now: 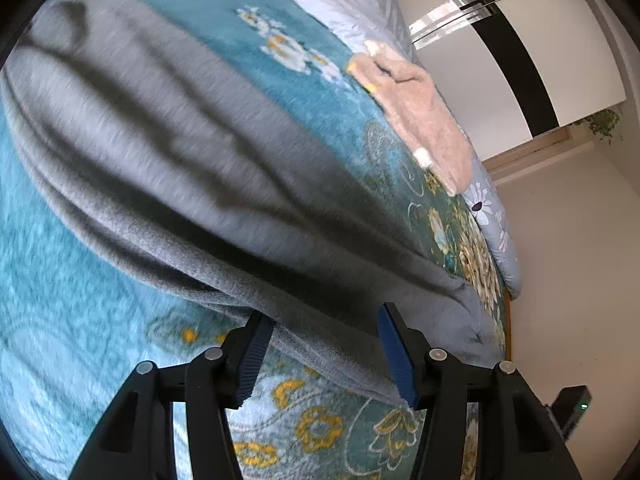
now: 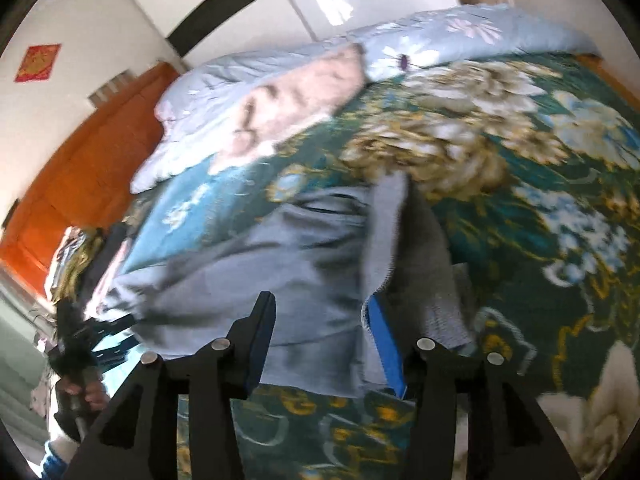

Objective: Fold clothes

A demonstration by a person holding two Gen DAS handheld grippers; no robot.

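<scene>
The left gripper (image 1: 326,354) sits at 6 o'clock in its view, jaws apart. The edge of the grey top (image 1: 192,148) runs between the blue pads (image 1: 396,354), and the fingers are spread wide and not squeezing it. The top lies in soft folds from 9 o'clock up across the teal blanket (image 1: 60,300). A pink cloth (image 1: 424,120) rests at 2 o'clock, well apart from the top.

The right gripper (image 2: 320,348) is also spread wide. A grey flap (image 2: 384,232) hangs over its right finger at 5 o'clock. The rest of the top is spread toward 9 o'clock on the blanket. A light blue quilt (image 2: 280,68) lies at 12 o'clock.
</scene>
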